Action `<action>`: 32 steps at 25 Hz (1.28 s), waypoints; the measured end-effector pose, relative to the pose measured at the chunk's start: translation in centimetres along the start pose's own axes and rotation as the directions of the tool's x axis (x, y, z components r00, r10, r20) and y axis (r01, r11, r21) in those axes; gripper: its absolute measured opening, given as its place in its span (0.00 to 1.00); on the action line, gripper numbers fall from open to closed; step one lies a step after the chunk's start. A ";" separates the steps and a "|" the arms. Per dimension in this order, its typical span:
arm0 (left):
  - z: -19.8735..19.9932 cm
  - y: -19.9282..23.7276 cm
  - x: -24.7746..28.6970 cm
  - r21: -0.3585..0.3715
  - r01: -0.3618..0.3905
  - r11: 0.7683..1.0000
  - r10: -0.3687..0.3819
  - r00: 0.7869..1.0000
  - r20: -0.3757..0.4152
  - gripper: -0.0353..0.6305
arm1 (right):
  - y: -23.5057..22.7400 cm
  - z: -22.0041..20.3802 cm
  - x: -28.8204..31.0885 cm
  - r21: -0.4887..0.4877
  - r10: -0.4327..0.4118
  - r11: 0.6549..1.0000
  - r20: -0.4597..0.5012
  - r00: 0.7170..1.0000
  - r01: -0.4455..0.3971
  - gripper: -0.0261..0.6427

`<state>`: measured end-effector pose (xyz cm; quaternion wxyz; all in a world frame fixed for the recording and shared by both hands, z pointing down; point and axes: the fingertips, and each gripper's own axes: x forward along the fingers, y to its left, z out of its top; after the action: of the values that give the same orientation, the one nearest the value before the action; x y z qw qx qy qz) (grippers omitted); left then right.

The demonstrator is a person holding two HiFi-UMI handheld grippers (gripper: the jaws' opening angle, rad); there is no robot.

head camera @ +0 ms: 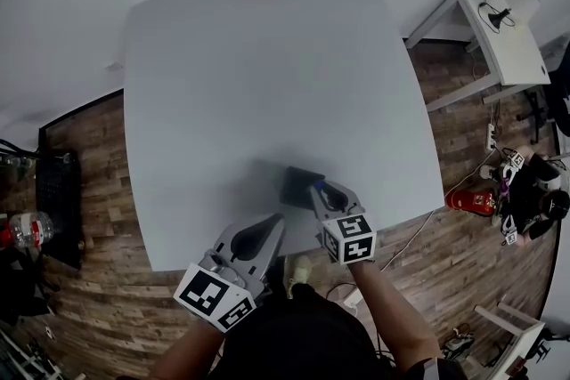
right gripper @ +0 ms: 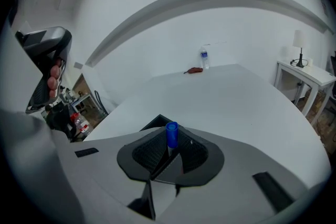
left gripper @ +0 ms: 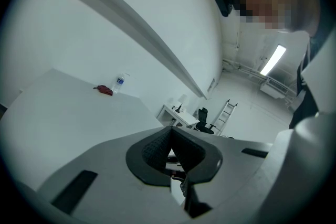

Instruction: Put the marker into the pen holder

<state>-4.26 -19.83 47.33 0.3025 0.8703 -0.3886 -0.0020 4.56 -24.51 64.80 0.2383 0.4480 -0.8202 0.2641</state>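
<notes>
the right gripper [right gripper: 171, 148] grasps the marker [right gripper: 171, 132], its blue cap standing up between the pads, right over the black pen holder [head camera: 296, 184] near the table's [head camera: 267, 84] front edge. the left gripper's [left gripper: 170, 139] jaws are pressed together, empty.

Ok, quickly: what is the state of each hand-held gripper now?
Left hand-held gripper: closed, empty.
Right hand-held gripper: closed on the blue-capped marker.
</notes>
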 end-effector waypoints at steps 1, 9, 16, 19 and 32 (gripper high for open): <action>-0.1 0.1 0.0 -0.001 -0.002 1.000 0.002 1.000 -0.001 0.06 | 0.0 -0.1 0.1 0.002 0.000 1.000 -0.004 1.000 0.000 0.15; -0.2 0.4 -0.1 -0.005 -0.004 1.000 0.004 1.000 -0.002 0.06 | 0.1 -0.3 0.8 -0.008 0.009 1.000 -0.031 0.999 -0.009 0.15; -0.2 0.1 0.0 0.001 -0.001 1.000 0.001 1.000 0.001 0.06 | -0.1 0.4 0.3 -0.036 -0.014 0.999 -0.012 1.000 0.013 0.22; -0.2 -0.3 0.0 0.009 0.007 1.000 -0.007 1.000 0.005 0.06 | -0.4 1.2 -0.4 -0.041 -0.029 0.999 0.013 0.999 0.030 0.22; -0.1 -3.7 0.5 0.055 0.027 0.998 -0.029 0.999 0.024 0.06 | 1.7 6.6 -7.8 -0.010 0.069 0.998 0.219 0.973 -0.069 0.14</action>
<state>-1.45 -18.22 45.57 0.2738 0.8835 -0.3800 -0.0065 5.89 -23.24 54.60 0.1376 0.4454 -0.8569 0.2200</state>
